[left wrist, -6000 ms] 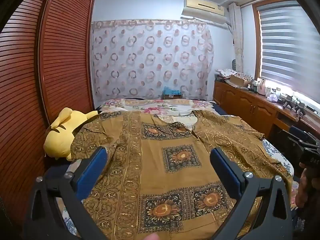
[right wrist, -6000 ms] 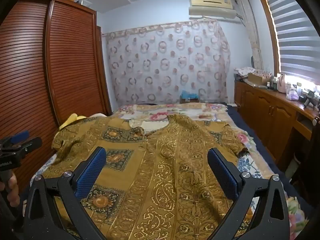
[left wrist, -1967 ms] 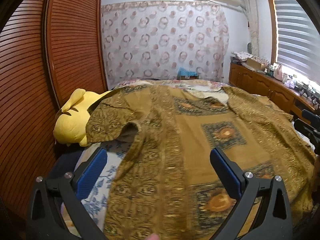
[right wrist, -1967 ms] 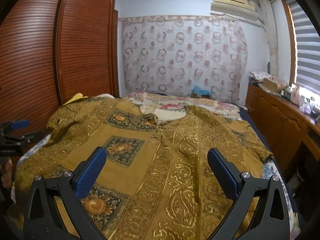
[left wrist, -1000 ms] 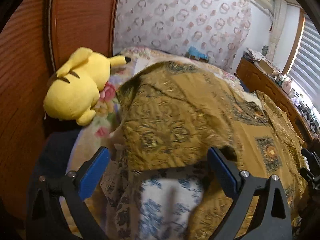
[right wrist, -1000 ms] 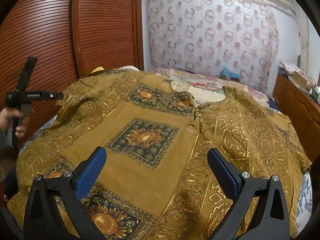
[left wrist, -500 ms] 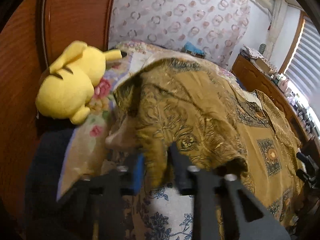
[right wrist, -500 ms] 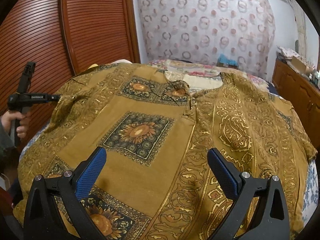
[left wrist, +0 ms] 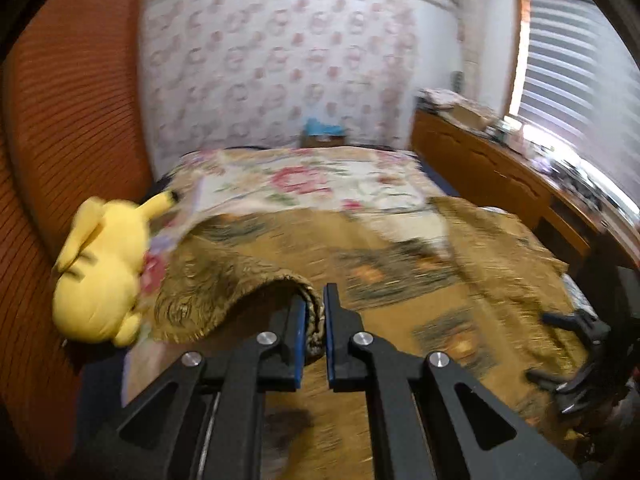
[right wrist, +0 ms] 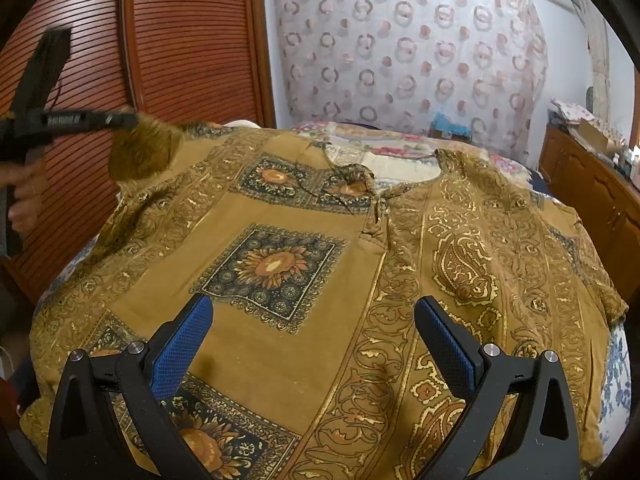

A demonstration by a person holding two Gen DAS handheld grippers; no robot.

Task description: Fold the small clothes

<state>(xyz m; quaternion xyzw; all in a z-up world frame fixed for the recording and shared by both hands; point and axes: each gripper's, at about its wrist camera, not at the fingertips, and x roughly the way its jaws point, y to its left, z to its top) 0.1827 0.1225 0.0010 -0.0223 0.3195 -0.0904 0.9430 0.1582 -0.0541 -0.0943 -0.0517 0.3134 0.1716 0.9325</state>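
A mustard-gold patterned tunic (right wrist: 304, 248) with sunflower squares lies spread over the bed. My left gripper (left wrist: 314, 312) is shut on the edge of its left sleeve (left wrist: 224, 292), lifting that cloth off the bed. In the right wrist view the left gripper (right wrist: 132, 122) shows at the far left, a hand (right wrist: 24, 196) holding it, with the sleeve (right wrist: 144, 152) raised. My right gripper (right wrist: 312, 332) hovers open above the tunic's lower front, nothing between its blue pads (right wrist: 182, 344).
A yellow plush toy (left wrist: 100, 276) lies at the bed's left edge beside the brown slatted wardrobe doors (right wrist: 192, 40). A floral bedsheet (left wrist: 304, 184) shows beyond the tunic. Wooden cabinets (left wrist: 500, 184) line the right side under the window blinds.
My left gripper closed on the sleeve edge and rose, carrying the cloth up and toward the tunic's middle. The right gripper stayed where it was, still open.
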